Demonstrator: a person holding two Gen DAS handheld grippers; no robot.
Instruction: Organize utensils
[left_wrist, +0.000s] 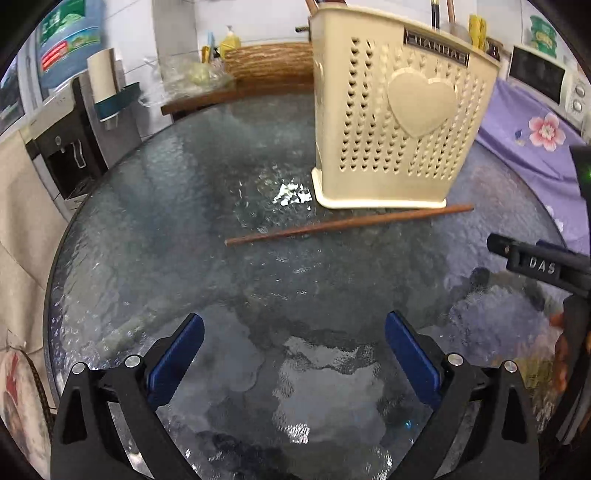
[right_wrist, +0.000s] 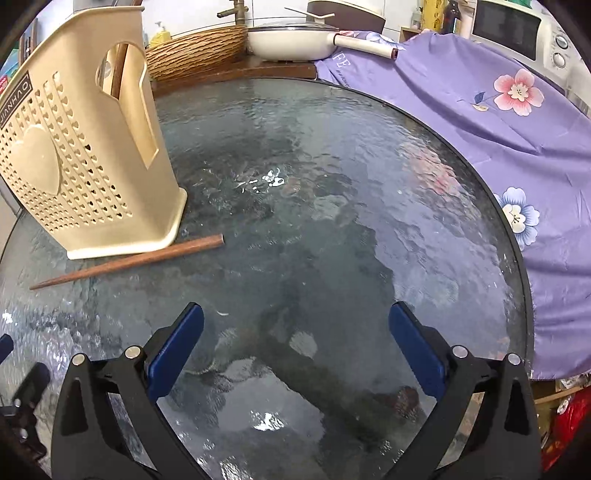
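A cream perforated utensil holder (left_wrist: 399, 122) with a heart on its side stands on the round glass table (left_wrist: 184, 221); it also shows in the right wrist view (right_wrist: 81, 158), with utensil handles sticking out of its top. One brown wooden chopstick (left_wrist: 347, 225) lies flat on the glass just in front of the holder's base; it also shows in the right wrist view (right_wrist: 129, 262). My left gripper (left_wrist: 293, 354) is open and empty, above the glass short of the chopstick. My right gripper (right_wrist: 295, 347) is open and empty, to the right of the chopstick.
A purple flowered cloth (right_wrist: 498, 122) covers the surface at the table's right edge. A white pan (right_wrist: 291, 40), a woven basket (right_wrist: 199, 51) and a microwave (right_wrist: 517, 29) stand behind. A water dispenser (left_wrist: 62, 147) is at the left. The right gripper's body (left_wrist: 543, 266) shows at the left view's right edge.
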